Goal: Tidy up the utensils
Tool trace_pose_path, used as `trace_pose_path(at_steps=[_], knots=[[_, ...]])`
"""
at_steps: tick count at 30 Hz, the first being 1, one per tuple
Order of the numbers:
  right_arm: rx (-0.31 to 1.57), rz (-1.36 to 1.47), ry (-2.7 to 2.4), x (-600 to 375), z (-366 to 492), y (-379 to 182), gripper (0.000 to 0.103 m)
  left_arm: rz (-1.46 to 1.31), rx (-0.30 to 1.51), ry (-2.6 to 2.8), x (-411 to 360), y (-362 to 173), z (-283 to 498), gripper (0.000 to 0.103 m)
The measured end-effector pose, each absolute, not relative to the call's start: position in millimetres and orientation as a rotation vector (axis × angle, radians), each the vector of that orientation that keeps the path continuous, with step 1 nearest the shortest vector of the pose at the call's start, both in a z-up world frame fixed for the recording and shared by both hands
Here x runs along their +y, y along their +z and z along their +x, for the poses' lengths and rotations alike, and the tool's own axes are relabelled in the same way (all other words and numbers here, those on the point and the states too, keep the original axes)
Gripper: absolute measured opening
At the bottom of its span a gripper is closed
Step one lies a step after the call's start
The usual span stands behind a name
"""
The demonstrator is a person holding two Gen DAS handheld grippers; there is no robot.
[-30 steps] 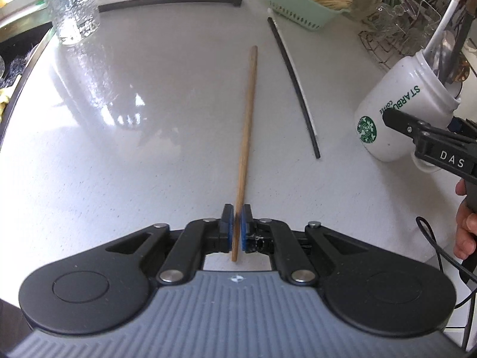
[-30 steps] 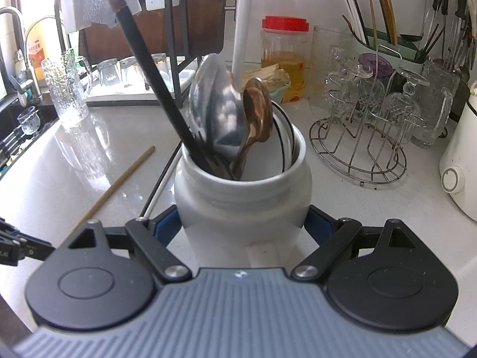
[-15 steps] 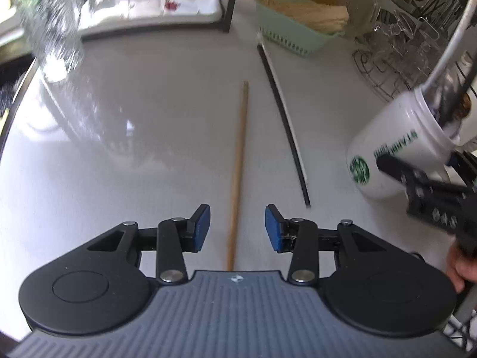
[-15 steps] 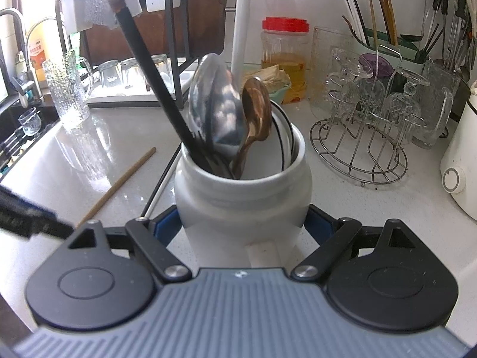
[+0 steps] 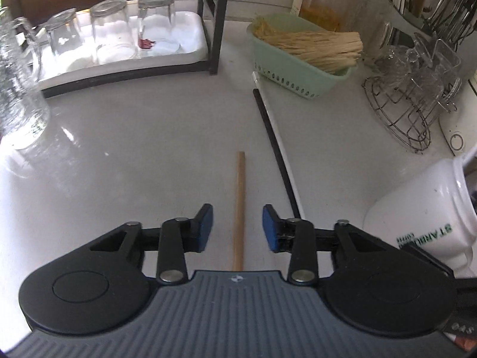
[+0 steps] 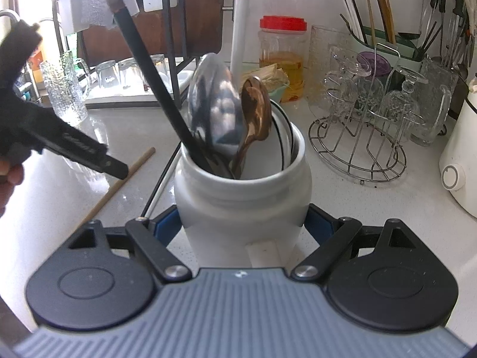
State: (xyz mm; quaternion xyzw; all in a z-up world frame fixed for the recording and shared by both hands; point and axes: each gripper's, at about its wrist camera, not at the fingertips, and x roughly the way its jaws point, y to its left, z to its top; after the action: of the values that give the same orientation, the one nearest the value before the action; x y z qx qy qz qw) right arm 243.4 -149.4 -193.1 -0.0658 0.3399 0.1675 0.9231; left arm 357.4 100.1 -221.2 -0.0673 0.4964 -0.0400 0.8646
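Wooden light-brown chopstick (image 5: 239,205) is lying flat on the pale grey countertop (image 5: 149,155), right between the blue pads of the left gripper (image 5: 237,228), whose jaws have just been narrowing but aren't touching it, so it's let go. Only the left wrist view shows the thin black chopstick (image 5: 275,149) running up towards the mint green basket of straws (image 5: 301,56). Over on the right wrist view you get the right gripper (image 6: 242,226) clamped around the white ceramic utensil jar (image 6: 243,197), with a big steel ladle (image 6: 216,107) and a brown spoon (image 6: 253,116) inside.
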Motion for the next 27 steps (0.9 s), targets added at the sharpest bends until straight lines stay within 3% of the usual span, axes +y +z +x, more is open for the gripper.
trace_pose_path(at_steps=[7, 17, 21, 27], knots=[[0.701, -0.131, 0.332, -148.9, 243.0, -192.9, 0.09, -0.065, 1.048, -0.1, 92.4, -228.0, 379.5, 0.022], [0.713, -0.137, 0.329, -148.1, 243.8, -191.9, 0.09, 0.016, 1.065, -0.118, 80.3, -230.7, 392.1, 0.021], [0.718, -0.142, 0.329, -147.3, 244.4, -191.3, 0.09, 0.039, 1.091, -0.119, 75.9, -230.5, 399.6, 0.008], [0.701, -0.133, 0.326, -147.6, 241.7, -192.9, 0.09, 0.067, 1.085, -0.13, 72.9, -228.3, 397.3, 0.007]])
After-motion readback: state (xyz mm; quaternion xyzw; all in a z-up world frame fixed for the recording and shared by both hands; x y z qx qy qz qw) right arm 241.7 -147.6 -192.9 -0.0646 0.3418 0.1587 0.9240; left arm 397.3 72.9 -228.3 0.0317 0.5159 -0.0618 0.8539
